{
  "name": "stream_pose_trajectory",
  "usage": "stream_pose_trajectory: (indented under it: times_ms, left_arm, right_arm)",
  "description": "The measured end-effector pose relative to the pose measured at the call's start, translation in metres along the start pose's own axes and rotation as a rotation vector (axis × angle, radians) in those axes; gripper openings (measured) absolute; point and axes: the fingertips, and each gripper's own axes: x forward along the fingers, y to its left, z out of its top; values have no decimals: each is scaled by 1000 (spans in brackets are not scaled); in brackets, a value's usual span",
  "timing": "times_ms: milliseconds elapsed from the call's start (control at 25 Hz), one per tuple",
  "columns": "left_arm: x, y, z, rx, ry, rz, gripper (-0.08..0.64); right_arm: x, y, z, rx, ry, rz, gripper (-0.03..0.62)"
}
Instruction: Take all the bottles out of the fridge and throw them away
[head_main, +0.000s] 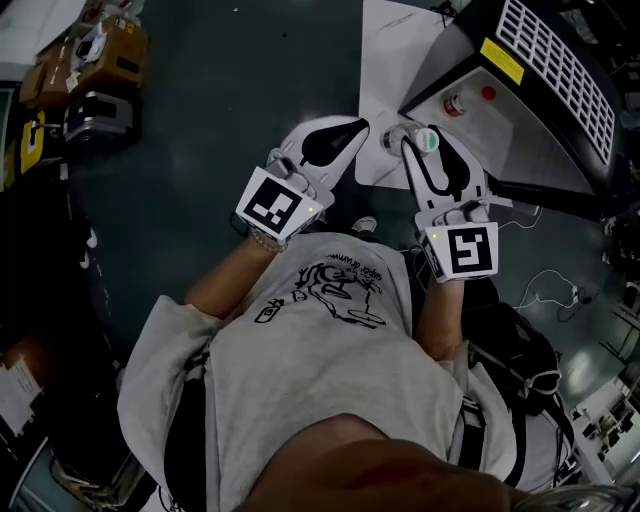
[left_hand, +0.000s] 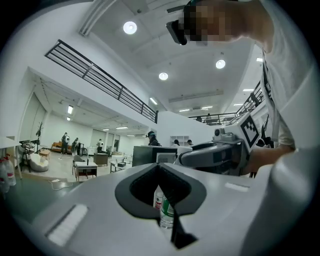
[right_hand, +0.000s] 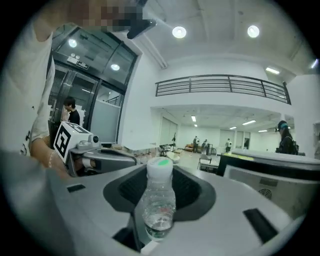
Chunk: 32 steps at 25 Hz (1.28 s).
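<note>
At 1 o'clock, my right gripper (head_main: 408, 142) clamps a white-capped clear plastic bottle (right_hand: 160, 200). At 11 o'clock, my left gripper (head_main: 350, 128) grips a green-labelled clear bottle (left_hand: 166, 211).

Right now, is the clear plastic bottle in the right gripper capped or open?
Capped: a white, green-spotted cap tops the clear plastic bottle held in the right gripper.

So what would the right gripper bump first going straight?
Probably nothing near: beyond the right gripper and its clear plastic bottle the hall looks open. The dark-framed boxy machine sits just right of that line, depth unclear.
</note>
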Motion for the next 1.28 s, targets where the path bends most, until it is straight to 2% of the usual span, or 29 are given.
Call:
stream_pose_trajectory:
  times_ms: [120, 240, 360, 480, 680, 840, 1280]
  left_arm:
    - [-18, 15, -1, -31, 26, 41, 9]
    - [-34, 27, -3, -16, 19, 60, 9]
    - [-47, 36, -5, -52, 36, 94, 9]
    - [-56, 43, -8, -58, 39, 122, 9]
    - [-63, 52, -13, -60, 43, 180, 9]
    - [-66, 56, -16, -68, 50, 222, 9]
    - [-70, 62, -50, -104, 94, 288, 9]
  right_arm:
    - [16, 15, 6, 0, -9, 22, 158]
    - [29, 30, 9, -6, -7, 49, 158]
    - [40, 43, 9, -9, -4, 79, 158]
    - [49, 52, 8, -11, -7, 107, 158]
    - [61, 56, 7, -10, 5, 151, 158]
    - [67, 61, 6, -41, -15, 223, 158]
    - [82, 68, -23, -57, 11, 305, 158]
